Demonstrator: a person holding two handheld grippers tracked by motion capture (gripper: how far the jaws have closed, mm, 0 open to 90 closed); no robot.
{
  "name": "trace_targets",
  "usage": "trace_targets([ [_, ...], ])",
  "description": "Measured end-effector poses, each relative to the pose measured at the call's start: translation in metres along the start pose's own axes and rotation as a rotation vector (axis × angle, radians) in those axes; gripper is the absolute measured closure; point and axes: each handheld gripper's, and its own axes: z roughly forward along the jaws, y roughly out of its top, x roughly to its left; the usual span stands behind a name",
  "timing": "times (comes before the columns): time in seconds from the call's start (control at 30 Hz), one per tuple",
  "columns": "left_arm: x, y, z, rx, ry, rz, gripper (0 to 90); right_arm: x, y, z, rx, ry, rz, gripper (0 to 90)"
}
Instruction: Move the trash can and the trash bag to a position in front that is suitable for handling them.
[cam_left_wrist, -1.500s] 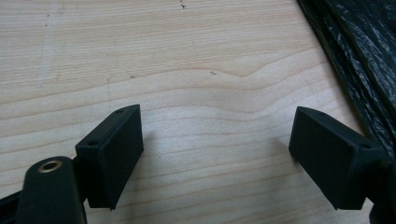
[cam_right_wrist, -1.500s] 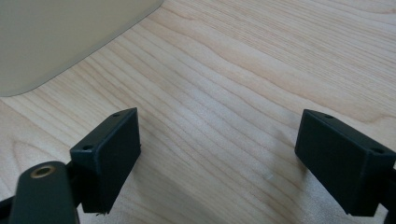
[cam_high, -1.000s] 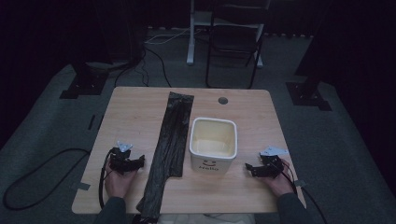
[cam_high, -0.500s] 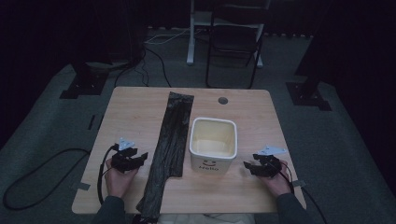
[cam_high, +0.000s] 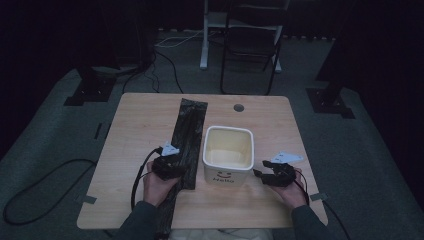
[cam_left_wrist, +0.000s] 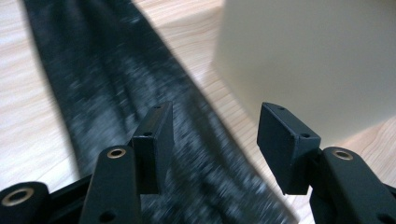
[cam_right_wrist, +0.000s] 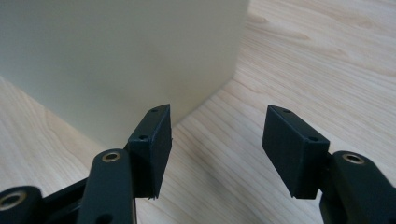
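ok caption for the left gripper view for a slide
Left gripper, jaws open and empty, hovers over a long black cloth strip beside a cream bin on the wooden table.

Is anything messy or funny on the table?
One thing: the long black cloth is not all on the table. Its near end slips off the table's front edge by the person's left arm. The white bin stands straight beside it, and nothing looks spilled or broken.
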Motion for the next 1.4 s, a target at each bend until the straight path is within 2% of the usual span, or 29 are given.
trace_targets([
  [0.13, -0.008, 0.011, 0.014, 0.021, 0.000, 0.037, 46.3, 0.004, 0.007, 0.003, -0.007, -0.008, -0.025, 42.0],
  [0.27, -0.011, 0.016, 0.023, 0.022, -0.016, 0.035, 46.5, 0.001, 0.015, 0.011, 0.002, -0.051, -0.036, 42.1],
  [0.33, -0.013, 0.016, 0.025, 0.023, -0.018, 0.039, 48.9, -0.002, 0.020, 0.016, 0.005, -0.068, -0.027, 42.2],
  [0.43, -0.014, 0.015, 0.023, 0.021, -0.040, 0.039, 50.7, -0.005, 0.024, 0.021, 0.001, -0.065, -0.022, 43.9],
  [0.63, -0.019, 0.013, 0.020, 0.022, -0.070, 0.063, 49.6, -0.008, 0.021, 0.019, 0.002, -0.062, -0.012, 45.2],
  [0.67, -0.017, 0.012, 0.020, 0.031, -0.060, 0.056, 48.8, -0.009, 0.021, 0.018, -0.003, -0.057, -0.011, 45.1],
  [0.77, -0.005, 0.006, 0.015, 0.059, 0.012, 0.027, 48.9, -0.008, 0.019, 0.016, -0.011, -0.051, -0.013, 44.8],
  [0.83, 0.007, -0.001, 0.012, 0.073, 0.047, -0.016, 49.2, -0.007, 0.017, 0.017, -0.007, -0.051, -0.016, 44.5],
  [0.87, 0.017, -0.006, 0.010, 0.089, 0.076, -0.050, 49.3, -0.007, 0.017, 0.017, -0.004, -0.049, -0.013, 44.4],
  [0.93, 0.026, -0.013, 0.007, 0.094, 0.095, -0.080, 49.6, -0.008, 0.015, 0.018, 0.003, -0.051, -0.009, 44.4],
  [1.07, 0.034, -0.024, 0.004, 0.121, 0.124, -0.084, 48.4, -0.008, 0.014, 0.018, 0.008, -0.053, -0.015, 44.3],
  [1.1, 0.040, -0.032, 0.003, 0.140, 0.156, -0.098, 48.3, -0.007, 0.014, 0.017, 0.005, -0.052, -0.016, 44.3],
  [1.27, 0.051, -0.041, 0.000, 0.162, 0.181, -0.154, 50.3, -0.007, 0.013, 0.016, 0.006, -0.054, -0.022, 44.3],
  [1.4, 0.051, -0.041, 0.001, 0.171, 0.158, -0.157, 54.1, -0.008, 0.011, 0.016, 0.008, -0.057, -0.024, 44.4],
])
